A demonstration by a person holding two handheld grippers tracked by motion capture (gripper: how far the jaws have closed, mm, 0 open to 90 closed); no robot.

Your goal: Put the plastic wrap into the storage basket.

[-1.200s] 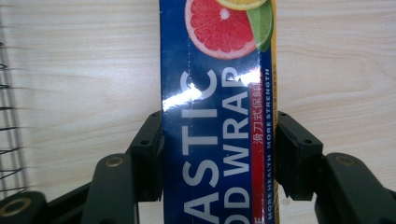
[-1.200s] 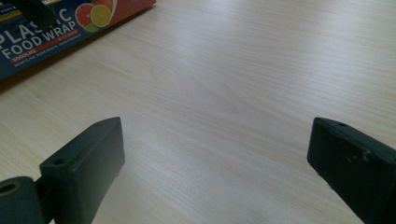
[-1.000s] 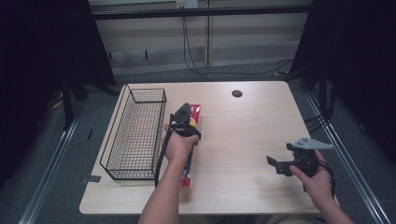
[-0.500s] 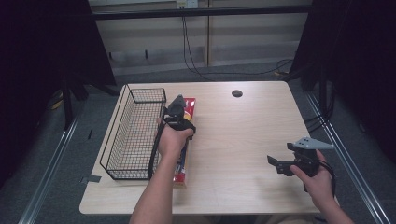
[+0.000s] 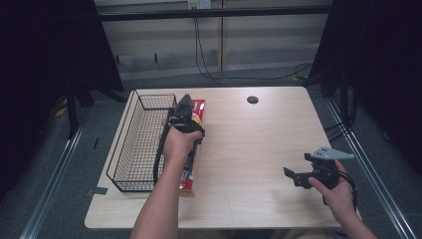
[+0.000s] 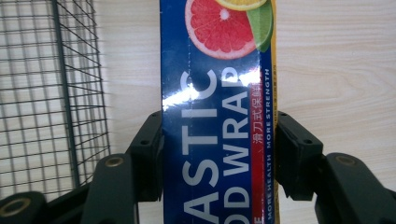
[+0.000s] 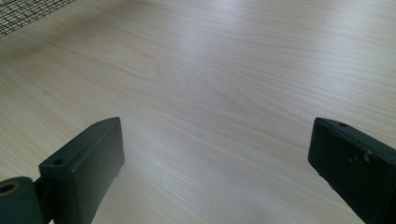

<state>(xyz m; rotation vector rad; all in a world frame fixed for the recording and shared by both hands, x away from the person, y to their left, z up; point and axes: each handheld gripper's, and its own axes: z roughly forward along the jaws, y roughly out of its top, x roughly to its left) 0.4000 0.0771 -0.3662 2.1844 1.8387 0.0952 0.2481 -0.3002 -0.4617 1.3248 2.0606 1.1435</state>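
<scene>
Now your left gripper (image 6: pixel 217 154) clamps both jaws against the sides of the plastic wrap box (image 6: pixel 217 93), which lies on the table (image 5: pixel 249 149) just beside the wire basket (image 5: pixel 137 144). Your right gripper (image 7: pixel 219 168) hovers over bare wood, jaws wide apart.

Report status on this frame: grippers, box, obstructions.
Left gripper shut on plastic wrap box, beside wire basket. Right gripper open above bare table. Nothing in the way.

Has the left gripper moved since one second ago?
Yes. The left gripper went toward the table's far edge and slightly toward the wire basket, sliding along the plastic wrap box beside it.
</scene>
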